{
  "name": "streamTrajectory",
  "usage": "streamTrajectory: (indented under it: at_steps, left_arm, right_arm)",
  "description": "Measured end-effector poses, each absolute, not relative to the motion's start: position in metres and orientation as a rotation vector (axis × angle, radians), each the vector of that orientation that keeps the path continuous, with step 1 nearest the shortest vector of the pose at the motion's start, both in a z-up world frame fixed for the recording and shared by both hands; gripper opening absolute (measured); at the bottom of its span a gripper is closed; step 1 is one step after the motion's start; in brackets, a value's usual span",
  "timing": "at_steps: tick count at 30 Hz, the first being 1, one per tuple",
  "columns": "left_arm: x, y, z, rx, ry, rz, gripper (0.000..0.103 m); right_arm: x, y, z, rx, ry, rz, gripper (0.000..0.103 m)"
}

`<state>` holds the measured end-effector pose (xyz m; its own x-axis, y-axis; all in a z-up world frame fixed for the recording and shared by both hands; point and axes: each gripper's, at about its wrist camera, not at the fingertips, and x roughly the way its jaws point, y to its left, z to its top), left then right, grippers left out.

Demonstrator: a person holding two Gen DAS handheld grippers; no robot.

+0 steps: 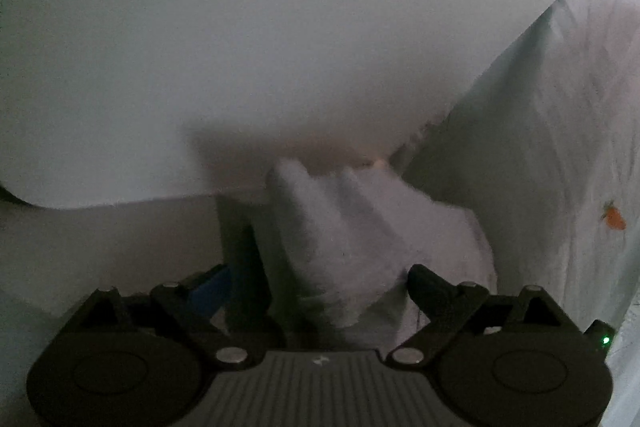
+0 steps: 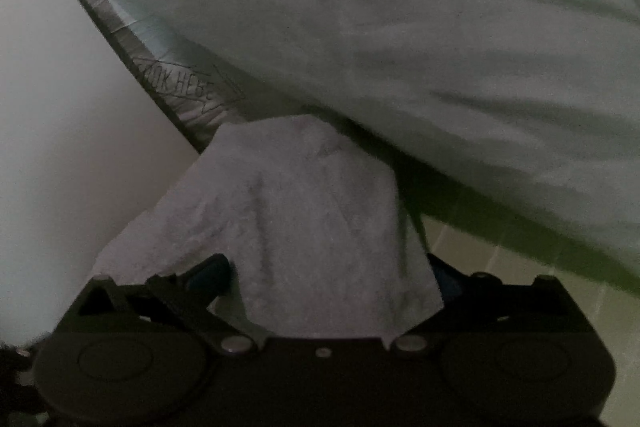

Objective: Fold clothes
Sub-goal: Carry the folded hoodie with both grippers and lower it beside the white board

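Folding looked unfinished. Left gripper [image 1: 320, 291] stood with jaws apart, a bunched white terry-cloth garment [image 1: 360, 235] loose between them on the pale bedsheet [image 1: 560, 147]. Right gripper [image 2: 332, 283], also spread wide, had the cloth draped between its fingers unclamped.

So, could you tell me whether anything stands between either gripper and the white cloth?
Nothing visible does: the white cloth already lies between the open jaws of the left gripper, and likewise between those of the right gripper.
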<state>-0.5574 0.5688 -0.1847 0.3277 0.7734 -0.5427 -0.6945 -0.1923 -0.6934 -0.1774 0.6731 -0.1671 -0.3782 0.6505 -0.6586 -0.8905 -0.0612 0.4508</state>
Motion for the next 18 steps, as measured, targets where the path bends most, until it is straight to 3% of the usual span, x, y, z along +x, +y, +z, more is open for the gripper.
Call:
streamTrajectory:
  at_steps: [2,3,4,5,7,11,18]
  left_arm:
    - [-0.553,0.575,-0.191,-1.184,-0.090,1.284,0.092]
    - [-0.550,0.577,-0.189,-1.179,-0.075,1.278,0.078]
    - [-0.546,0.578,-0.187,-1.172,-0.058,1.272,0.065]
    - [-0.543,0.580,-0.184,-1.166,-0.041,1.267,0.060]
    - [-0.538,0.579,-0.175,-1.125,0.006,1.276,0.044]
    - [-0.550,0.566,-0.162,-1.149,-0.023,1.258,0.026]
    - [-0.545,0.536,-0.109,-1.046,-0.093,1.210,0.024]
  right_arm:
    - [-0.175,0.675,-0.169,-0.315,1.073,1.714,0.099]
    - [-0.172,0.674,-0.169,-0.309,1.085,1.720,0.095]
    - [-0.169,0.673,-0.168,-0.305,1.089,1.730,0.079]
    - [-0.169,0.669,-0.164,-0.303,1.067,1.751,0.056]
    - [-0.169,0.658,-0.156,-0.293,1.010,1.795,0.038]
    - [-0.178,0.643,-0.135,-0.268,0.905,1.801,0.031]
    - [-0.191,0.636,-0.072,-0.190,0.759,1.873,0.028]
